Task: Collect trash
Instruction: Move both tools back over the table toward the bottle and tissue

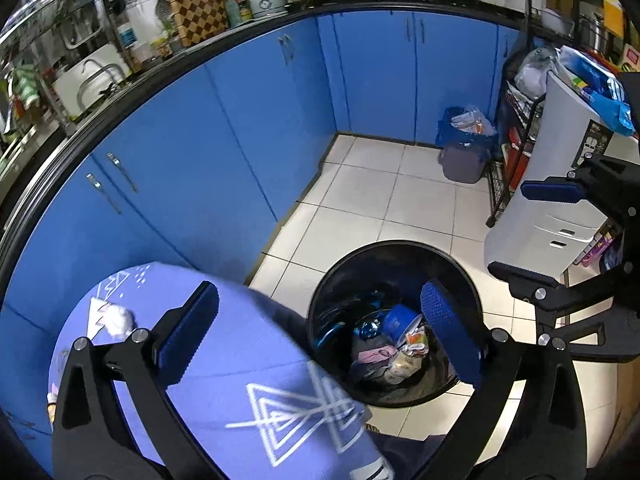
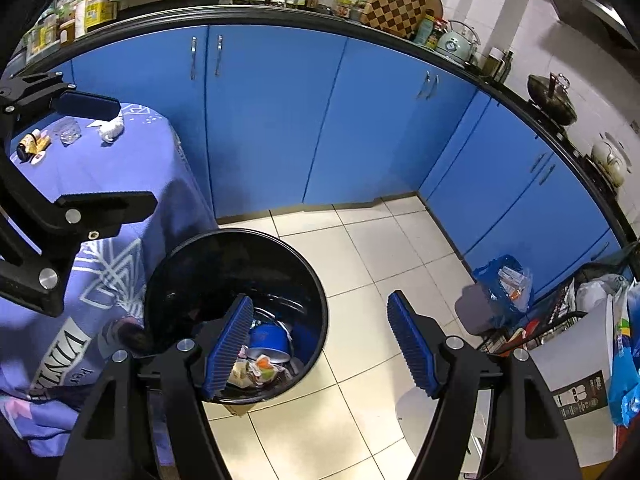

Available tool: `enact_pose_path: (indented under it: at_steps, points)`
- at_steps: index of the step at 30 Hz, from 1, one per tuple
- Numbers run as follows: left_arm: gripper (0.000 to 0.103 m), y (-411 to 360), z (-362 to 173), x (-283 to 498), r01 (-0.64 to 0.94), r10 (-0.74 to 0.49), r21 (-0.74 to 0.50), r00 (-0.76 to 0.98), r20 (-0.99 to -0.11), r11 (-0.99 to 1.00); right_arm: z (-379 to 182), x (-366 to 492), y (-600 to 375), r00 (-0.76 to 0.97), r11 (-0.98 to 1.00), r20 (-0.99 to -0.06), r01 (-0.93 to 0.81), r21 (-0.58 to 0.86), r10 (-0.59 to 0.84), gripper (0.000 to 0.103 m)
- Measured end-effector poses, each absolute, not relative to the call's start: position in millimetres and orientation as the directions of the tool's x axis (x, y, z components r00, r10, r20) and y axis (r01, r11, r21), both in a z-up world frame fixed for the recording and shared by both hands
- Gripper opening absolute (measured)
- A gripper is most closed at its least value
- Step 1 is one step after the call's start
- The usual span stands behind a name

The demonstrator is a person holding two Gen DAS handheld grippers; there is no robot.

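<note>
On the far left, a round bench draped in a purple cloth with white triangle prints [image 2: 132, 184] carries what trash is still out: a small brown bottle lying on its side [image 2: 25, 147], a crumpled clear plastic cup [image 2: 69, 131] just beside it, and a white crumpled tissue wad [image 2: 111, 130] near the cloth's far edge; the same tissue [image 1: 118, 320] shows in the left wrist view, just beyond the left finger. The left gripper [image 1: 320, 336] hangs with its blue ribbed fingers [image 1: 188, 330] wide apart and nothing between them, one finger over the cloth and the other over the bin's mouth. Just right of the bench, touching the hanging cloth, stands a round black trash bin [image 2: 304, 280] on the white tiled floor [image 2: 384, 248]; inside lie a blue round container [image 2: 270, 338], crumpled wrappers and a pink scrap. The right gripper [image 2: 320, 344] is held above the bin's right rim, its fingers [image 2: 412, 348] likewise spread and holding nothing. Further right, near the blue cabinet doors [image 2: 272, 120], a small grey bin lined with a blue bag [image 2: 480, 308] stands beside a white appliance [image 2: 572, 364]
</note>
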State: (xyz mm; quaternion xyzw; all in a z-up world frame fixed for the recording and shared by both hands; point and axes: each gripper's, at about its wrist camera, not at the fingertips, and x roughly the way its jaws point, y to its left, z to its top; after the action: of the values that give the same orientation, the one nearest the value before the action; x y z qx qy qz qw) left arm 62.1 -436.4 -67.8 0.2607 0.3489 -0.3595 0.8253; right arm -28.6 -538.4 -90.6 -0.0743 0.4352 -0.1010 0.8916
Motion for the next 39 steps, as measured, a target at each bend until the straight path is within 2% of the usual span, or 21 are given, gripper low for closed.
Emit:
enact_pose_path:
  at_steps: [9,19,28,39]
  points:
    - [0.1,-359.9,-56.8,86.4,0.688,-0.359,0.168,0.552,-0.752,0.706,-76.9,-2.7,-486.3,0.63,0.973,-0.752,0.027,-0.229,-0.194,0.068]
    - [0.1,-245.6,-52.4,123.5,0.547,-0.255,0.177,0.621,-0.741,0.818,-71.1,45.6,-397.1,0.649,0.968,-0.757,-0.132,-0.212,-0.077,0.068]
    - [0.1,-122.2,-78.6,169.6,0.372,-0.118,0.164,0.63,-0.768,0.914,-94.6,117.6,-318.5,0.605,0.96,-0.796,-0.236,-0.151,0.024,0.068]
    - [0.1,-27.5,-115.4,219.2,0.255,-0.012,0.178,0.601,-0.799,0.95,-127.9,196.6,-273.8,0.548,0.958,-0.836,-0.255,-0.128,0.034,0.068]
